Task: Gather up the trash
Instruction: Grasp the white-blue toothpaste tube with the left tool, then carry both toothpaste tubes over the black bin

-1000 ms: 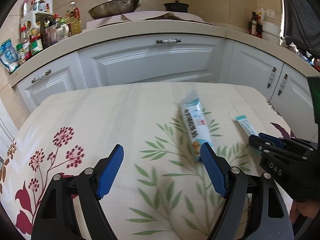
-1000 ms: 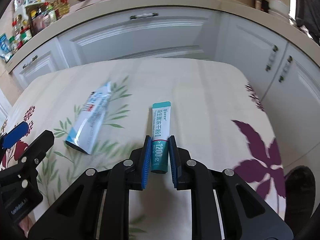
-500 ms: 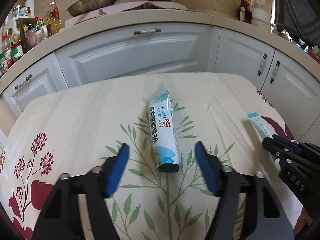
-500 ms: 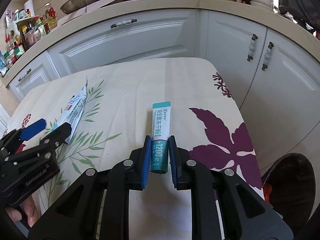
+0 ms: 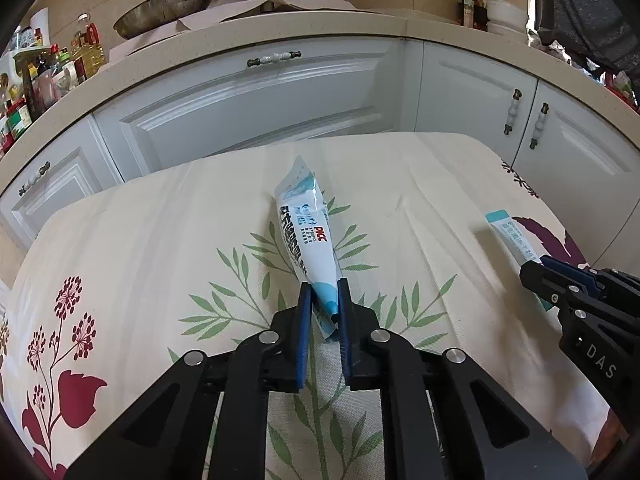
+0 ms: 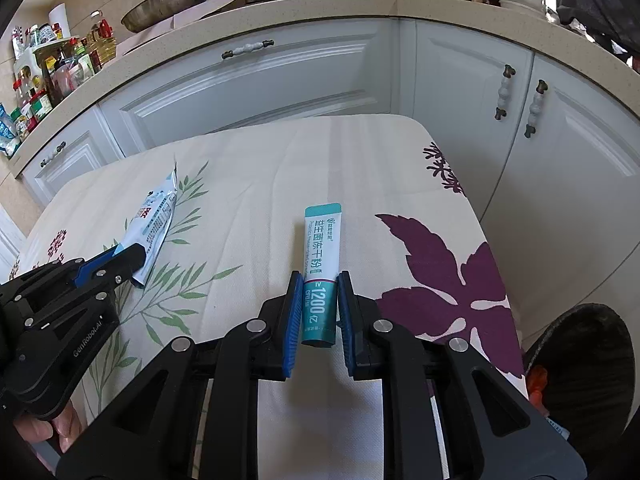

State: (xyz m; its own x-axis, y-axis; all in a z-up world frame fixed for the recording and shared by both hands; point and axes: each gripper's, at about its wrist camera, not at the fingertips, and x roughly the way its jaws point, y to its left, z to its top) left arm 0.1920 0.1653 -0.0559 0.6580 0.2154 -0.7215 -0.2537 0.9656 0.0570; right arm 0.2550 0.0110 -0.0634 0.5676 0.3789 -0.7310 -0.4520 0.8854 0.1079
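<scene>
A white and blue empty wrapper lies on the floral tablecloth. My left gripper is shut on its near end. The wrapper also shows in the right wrist view, held by the left gripper. A teal and white sachet is held lengthwise in my right gripper, which is shut on its near end. The sachet also shows in the left wrist view, with the right gripper on it.
White kitchen cabinets and a counter with a wok and bottles stand behind the table. A dark bin sits on the floor past the table's right edge.
My left gripper has moved onto the white and blue wrapper and closed on its near end. My right gripper has stayed shut on the sachet and shifted right.
</scene>
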